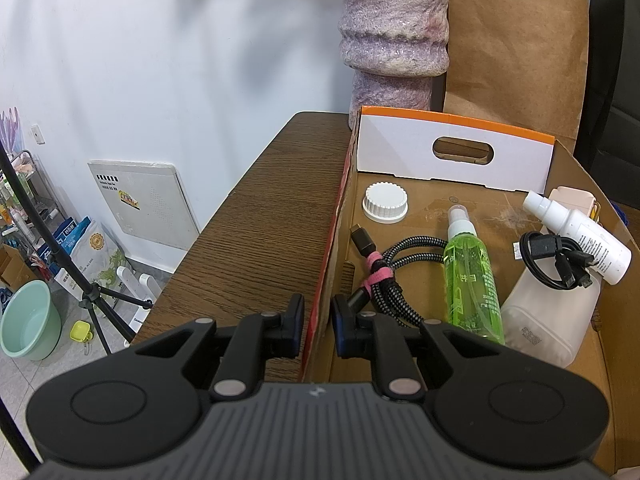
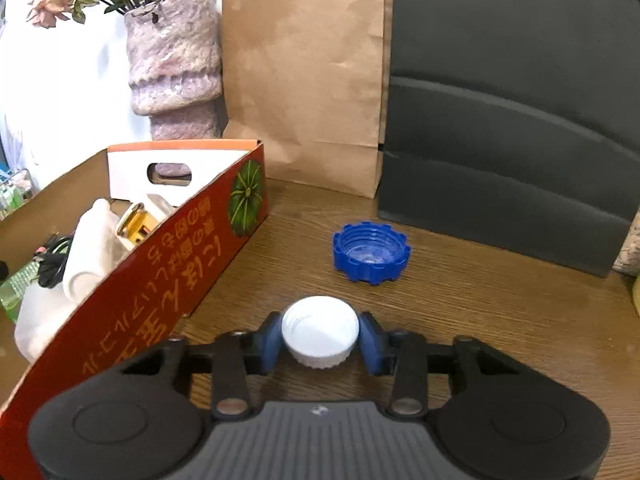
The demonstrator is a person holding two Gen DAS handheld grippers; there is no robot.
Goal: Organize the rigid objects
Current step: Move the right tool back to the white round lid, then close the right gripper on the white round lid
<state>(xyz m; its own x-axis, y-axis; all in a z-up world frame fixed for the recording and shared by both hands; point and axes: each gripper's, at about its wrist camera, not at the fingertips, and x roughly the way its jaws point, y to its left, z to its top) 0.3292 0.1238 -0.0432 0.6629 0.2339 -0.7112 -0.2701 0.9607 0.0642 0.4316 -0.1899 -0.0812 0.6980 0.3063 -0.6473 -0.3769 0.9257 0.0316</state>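
2 wrist views angled down, sharing box (image 1: 452, 160)

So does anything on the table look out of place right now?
The blue cap lies upturned on the wooden table, outside the cardboard box. The right gripper has clamped a white cap there too.

White wall (image 1: 168, 40) beyond the fingers; wooden table (image 1: 256, 216) beneath them; tiled floor (image 1: 72, 364) lower left, holding green basin (image 1: 28, 320); tripod (image 1: 92, 292) beside it.

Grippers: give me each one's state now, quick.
Left gripper: shut on the box wall.
Right gripper: shut on the white cap.
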